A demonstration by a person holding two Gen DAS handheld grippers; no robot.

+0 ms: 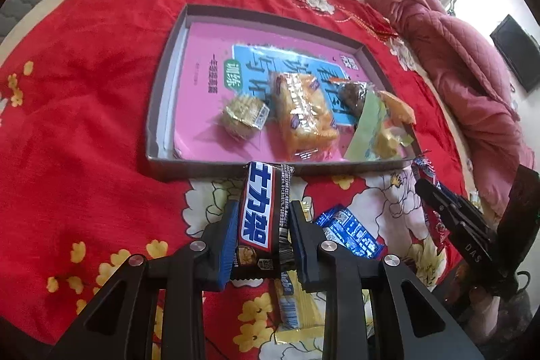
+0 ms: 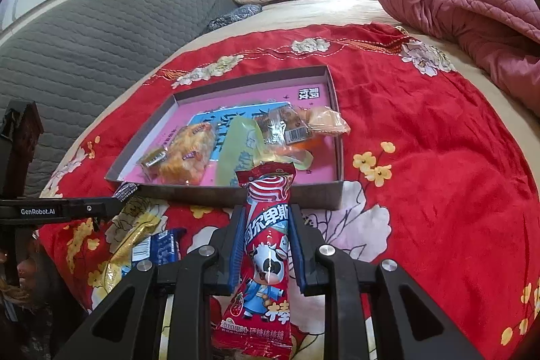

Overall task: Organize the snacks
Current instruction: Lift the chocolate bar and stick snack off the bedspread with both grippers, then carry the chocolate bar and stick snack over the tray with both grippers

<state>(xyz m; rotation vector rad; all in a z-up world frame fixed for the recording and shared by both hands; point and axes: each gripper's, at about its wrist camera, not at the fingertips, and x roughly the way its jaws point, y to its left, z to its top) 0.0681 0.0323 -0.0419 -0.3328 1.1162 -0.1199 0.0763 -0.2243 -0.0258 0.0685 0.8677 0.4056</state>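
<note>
A bed fills both views, spread with a red floral cloth (image 1: 84, 110) over a beige sheet, a grey quilted headboard (image 2: 84, 32) at ten o'clock in the right wrist view and a rumpled pink quilt (image 2: 472, 12) at two o'clock. A window glares white behind the quilt.

On the cloth sits a shallow grey box (image 1: 158, 110) lined with a pink printed sheet. Inside it, toward the near wall, lie several wrapped snacks: a small gold-foil cake (image 1: 241, 117), an orange packet of biscuits (image 1: 303, 113), a pale green sachet (image 1: 368, 123) and further orange and brown wrappers crowded at the box's three o'clock end.

The left gripper (image 1: 261, 218) pinches a dark chocolate bar (image 1: 260, 211) with a blue band, the blue-padded jaws pressed against its two long sides; the bar points to twelve o'clock, its far end reaching just over the box's near wall. Under and beside this gripper, loose on the cloth, lie a blue wafer packet (image 1: 351, 231) at three o'clock and a yellow wrapper (image 1: 297, 302) at six o'clock.

The right gripper (image 2: 266, 235) clamps a red lollipop packet (image 2: 266, 245) with a cartoon cow, held lengthwise toward twelve o'clock, its top edge just in front of the box's near wall. The left tool's finger shows at nine o'clock in that view.
</note>
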